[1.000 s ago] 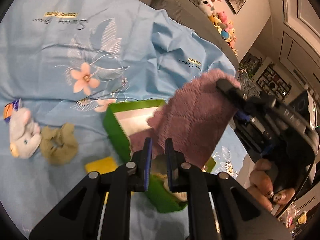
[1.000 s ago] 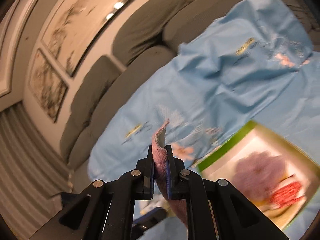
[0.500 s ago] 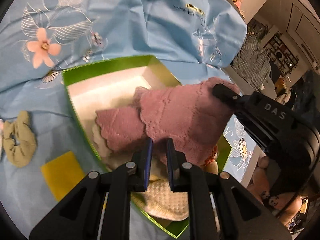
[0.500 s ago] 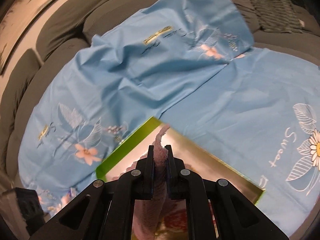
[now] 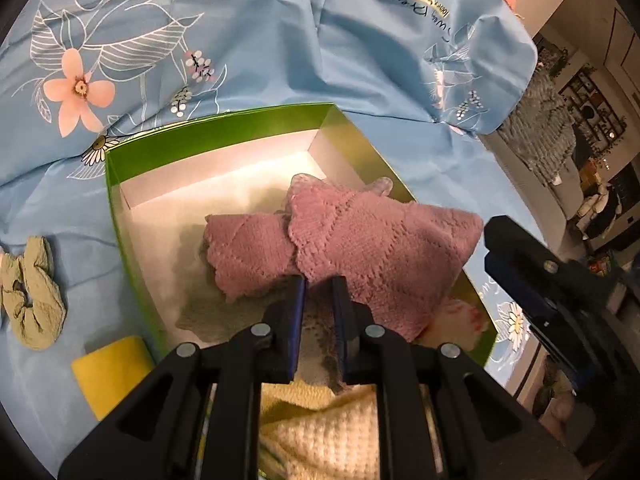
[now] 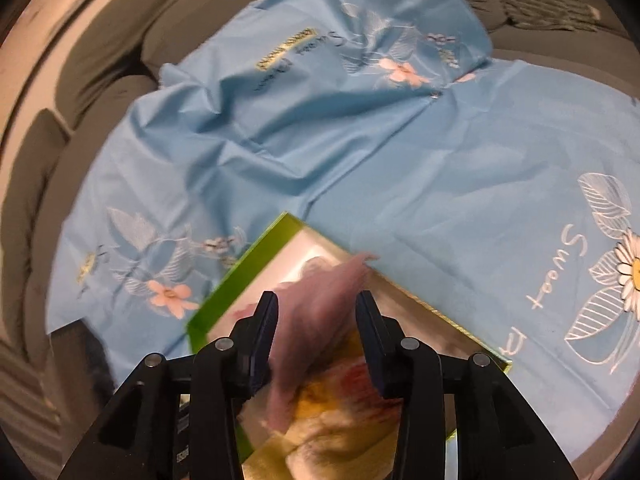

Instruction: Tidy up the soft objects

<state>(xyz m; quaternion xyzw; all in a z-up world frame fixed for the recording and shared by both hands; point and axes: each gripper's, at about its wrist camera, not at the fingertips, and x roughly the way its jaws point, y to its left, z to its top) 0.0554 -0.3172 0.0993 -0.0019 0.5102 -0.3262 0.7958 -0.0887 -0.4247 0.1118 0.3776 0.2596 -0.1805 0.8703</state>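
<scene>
A pink knitted cloth (image 5: 360,240) lies folded inside the green box (image 5: 200,132) on the blue floral sheet. My left gripper (image 5: 319,284) is shut on the cloth's near edge, low over the box. My right gripper (image 5: 494,248) stands at the cloth's right corner, just above the box's right rim. In the right wrist view my right gripper (image 6: 316,320) has its jaws opening. The blurred pink cloth (image 6: 320,312) slumps between them, and neither pad presses on it. Under the cloth lie a cream knitted piece (image 5: 320,428) and a red-and-white item (image 5: 460,320).
An olive scrunchie (image 5: 30,292) and a yellow pad (image 5: 112,372) lie on the blue sheet (image 5: 260,40) left of the box. Grey sofa cushions (image 6: 100,60) rise behind the sheet. The room's furniture shows past the sheet's right edge.
Both grippers came down toward the green box and the pink cloth sank into it. The right jaws, shut on the cloth before, have parted and let it go.
</scene>
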